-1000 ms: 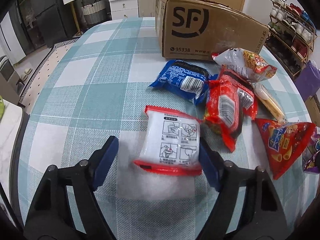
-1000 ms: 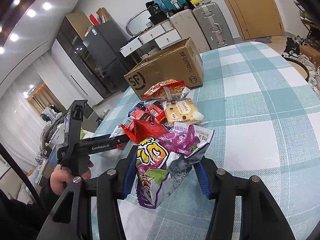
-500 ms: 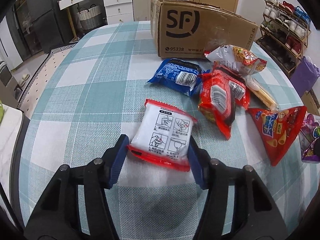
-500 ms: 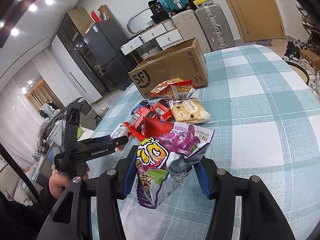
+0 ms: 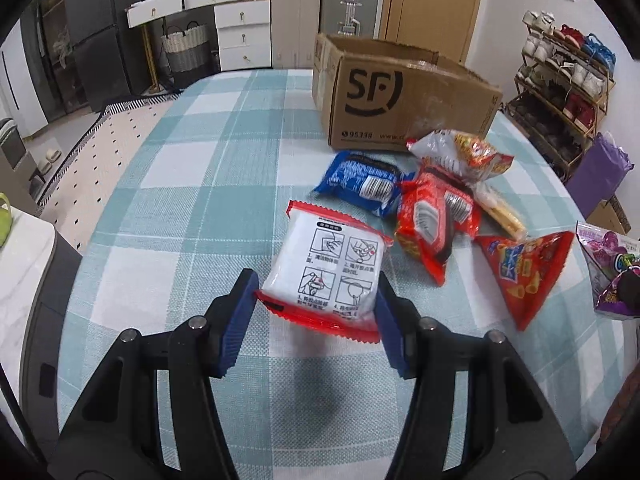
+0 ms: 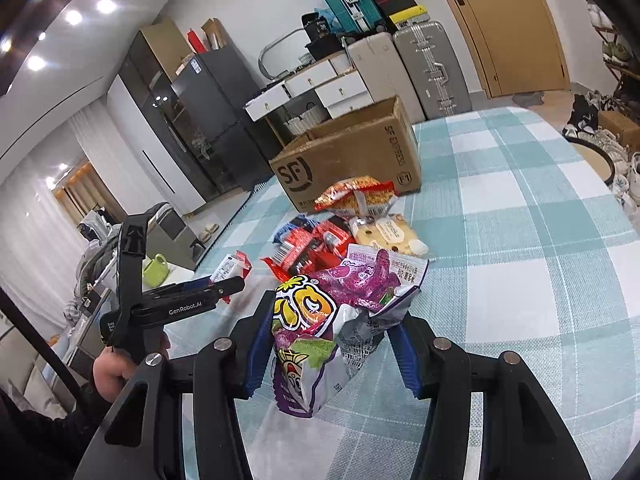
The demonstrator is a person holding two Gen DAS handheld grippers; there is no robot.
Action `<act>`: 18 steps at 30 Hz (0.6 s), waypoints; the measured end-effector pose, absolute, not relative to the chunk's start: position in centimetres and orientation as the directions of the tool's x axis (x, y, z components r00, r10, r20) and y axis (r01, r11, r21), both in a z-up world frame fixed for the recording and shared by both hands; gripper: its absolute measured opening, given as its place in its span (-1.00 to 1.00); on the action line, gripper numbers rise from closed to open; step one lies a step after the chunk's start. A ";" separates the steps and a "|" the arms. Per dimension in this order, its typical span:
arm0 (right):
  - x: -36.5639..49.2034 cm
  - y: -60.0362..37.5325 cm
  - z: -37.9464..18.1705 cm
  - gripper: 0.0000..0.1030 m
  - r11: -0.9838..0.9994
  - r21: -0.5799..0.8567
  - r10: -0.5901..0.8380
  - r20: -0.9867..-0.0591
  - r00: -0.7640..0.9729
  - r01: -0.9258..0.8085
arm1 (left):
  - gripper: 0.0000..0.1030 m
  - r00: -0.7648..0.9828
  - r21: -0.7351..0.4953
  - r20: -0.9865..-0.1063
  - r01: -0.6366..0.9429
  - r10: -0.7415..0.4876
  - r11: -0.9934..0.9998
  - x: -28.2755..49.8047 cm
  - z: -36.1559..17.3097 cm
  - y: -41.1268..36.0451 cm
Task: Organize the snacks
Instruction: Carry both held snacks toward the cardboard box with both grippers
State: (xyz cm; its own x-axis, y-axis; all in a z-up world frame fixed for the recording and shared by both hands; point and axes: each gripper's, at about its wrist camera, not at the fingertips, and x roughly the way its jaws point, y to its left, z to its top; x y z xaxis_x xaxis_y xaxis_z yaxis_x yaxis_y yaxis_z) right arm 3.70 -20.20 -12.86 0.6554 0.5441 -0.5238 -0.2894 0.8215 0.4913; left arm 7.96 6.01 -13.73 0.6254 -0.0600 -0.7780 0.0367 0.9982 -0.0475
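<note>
Seen from the left wrist camera, the left tool [image 5: 316,296] grips a white snack packet with red edges [image 5: 326,276] by its sides, blue pads pressed against it after the jaws have just been closing; the packet sits tilted, its near end lifted above the checked teal-and-white cloth of the bench [image 5: 180,184], with a shadow below it. Beyond it lie a blue packet [image 5: 362,184], a red packet [image 5: 434,222], a white-and-orange noodle bag [image 5: 460,152] and a red triangular snack bag [image 5: 524,268], grouped close together in front of an open cardboard box marked SF [image 5: 400,100]. A purple bag shows at the right edge of this view. Seen from the right wrist camera, the right tool [image 6: 332,344] is clamped on a crumpled purple snack bag [image 6: 328,328], which hangs between its blue pads clear of the bench cloth. To the left, a hand [image 6: 116,368] holds the other black tool, whose tips carry the white packet beside the pile. Behind the purple bag rest the red packets, a pale yellow round-cake packet [image 6: 386,234] and the noodle bag, all lying just before the box, its top open.
</note>
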 end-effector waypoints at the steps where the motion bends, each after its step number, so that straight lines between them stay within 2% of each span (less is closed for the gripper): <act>1: 3.5 -20.2 -12.6 0.04 0.819 0.492 0.547 -0.516 0.659 -0.294 | 0.06 0.634 -0.049 -0.771 0.042 -0.065 0.998 7.7 -13.3 6.1; 18: 1.0 -19.7 -6.6 0.04 0.800 0.462 0.577 -0.418 0.702 -0.383 | 0.06 0.711 -0.104 -0.691 0.082 -0.131 0.991 4.4 -5.9 6.1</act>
State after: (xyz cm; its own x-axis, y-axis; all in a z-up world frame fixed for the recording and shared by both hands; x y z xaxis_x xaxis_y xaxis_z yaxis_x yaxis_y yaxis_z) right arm 1.04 -19.73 -6.56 0.7018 0.5770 -0.4179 -0.3829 0.8001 0.4617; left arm 4.42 6.07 -5.95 0.7107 -0.1310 -0.6912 0.0820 0.9912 -0.1035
